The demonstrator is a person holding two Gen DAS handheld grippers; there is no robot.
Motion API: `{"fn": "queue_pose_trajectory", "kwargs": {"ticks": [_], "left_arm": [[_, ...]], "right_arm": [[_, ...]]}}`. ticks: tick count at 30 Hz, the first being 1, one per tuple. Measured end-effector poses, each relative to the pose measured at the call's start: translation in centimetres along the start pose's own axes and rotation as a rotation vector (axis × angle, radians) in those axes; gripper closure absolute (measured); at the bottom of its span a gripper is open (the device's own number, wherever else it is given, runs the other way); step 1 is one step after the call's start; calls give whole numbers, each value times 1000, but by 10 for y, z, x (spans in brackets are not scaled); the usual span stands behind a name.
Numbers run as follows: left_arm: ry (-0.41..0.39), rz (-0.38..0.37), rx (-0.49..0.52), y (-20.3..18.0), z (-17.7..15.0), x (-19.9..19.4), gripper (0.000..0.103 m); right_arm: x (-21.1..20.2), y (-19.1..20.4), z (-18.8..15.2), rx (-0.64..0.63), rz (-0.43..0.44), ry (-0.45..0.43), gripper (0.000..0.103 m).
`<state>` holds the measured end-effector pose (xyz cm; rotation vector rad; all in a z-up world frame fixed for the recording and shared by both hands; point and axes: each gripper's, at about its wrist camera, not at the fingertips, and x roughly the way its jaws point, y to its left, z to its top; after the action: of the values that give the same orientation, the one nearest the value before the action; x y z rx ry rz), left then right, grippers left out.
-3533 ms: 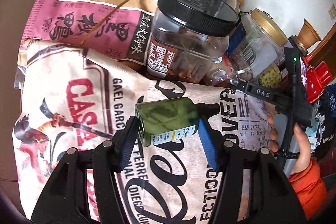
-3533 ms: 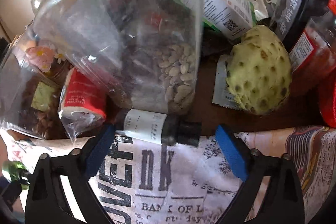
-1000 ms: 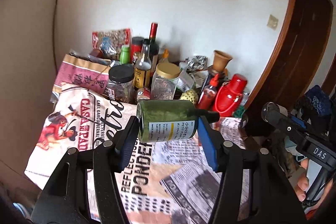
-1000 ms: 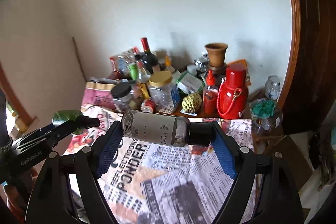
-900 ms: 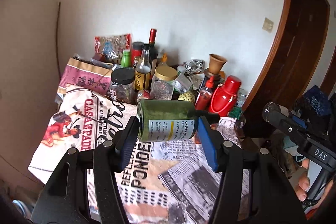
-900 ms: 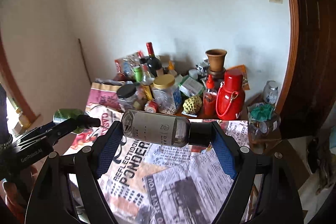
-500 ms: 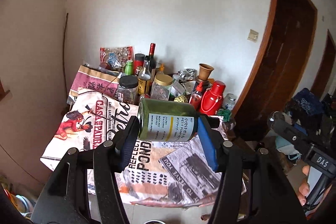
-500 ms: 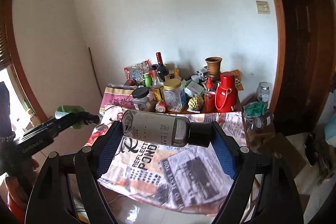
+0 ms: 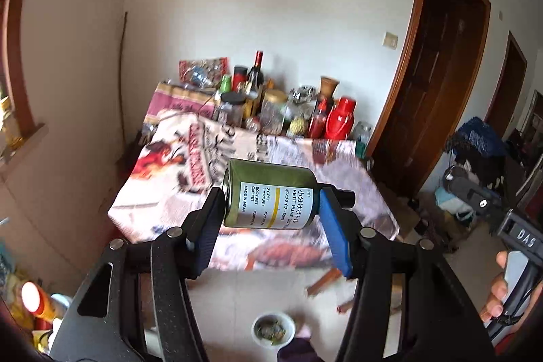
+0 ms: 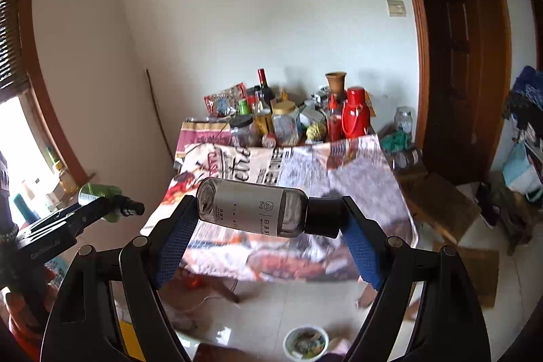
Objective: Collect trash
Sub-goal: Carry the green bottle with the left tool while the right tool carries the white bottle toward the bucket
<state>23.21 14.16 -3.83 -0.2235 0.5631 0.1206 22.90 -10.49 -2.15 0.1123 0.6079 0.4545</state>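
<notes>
The left tool (image 9: 269, 219) is clamping a small green plastic pump bottle (image 9: 269, 194) sideways, long axis horizontal, black cap pointing right. The right tool (image 10: 269, 234) is gripping a grey translucent bottle (image 10: 253, 211) likewise, dark cap pointing right. Both are hanging in the air before the cloth-covered table (image 10: 339, 172), above a small white bin (image 10: 305, 343) on the floor.

Pale plastered walls (image 10: 237, 5) meeting in a corner, daylight coming in through a wood-framed window (image 10: 20, 131) at the left, dark wooden door (image 9: 437, 83) standing at the right, newspaper-print cloth (image 9: 258, 192) draping over the worktop's edges, pale tiled floor (image 10: 271, 311) showing below.
</notes>
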Motion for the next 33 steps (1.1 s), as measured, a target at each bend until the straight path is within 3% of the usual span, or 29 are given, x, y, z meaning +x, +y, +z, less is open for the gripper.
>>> {"fn": "queue_pose_trajectory", "kwargs": {"ticks": [7, 14, 19, 24, 33], "left_arm": [[91, -22, -11, 18, -38, -16, 47], [176, -28, 10, 12, -68, -2, 47], [270, -30, -6, 7, -96, 34, 47], [347, 18, -35, 5, -135, 88, 47], [490, 110, -52, 10, -234, 182, 47]], "right_arm": [[-17, 9, -38, 24, -48, 76, 23], [-7, -6, -72, 53, -82, 180, 23], [17, -29, -101, 67, -92, 273, 23], [62, -54, -140, 61, -92, 389, 23], [151, -89, -235, 21, -48, 567, 23]]}}
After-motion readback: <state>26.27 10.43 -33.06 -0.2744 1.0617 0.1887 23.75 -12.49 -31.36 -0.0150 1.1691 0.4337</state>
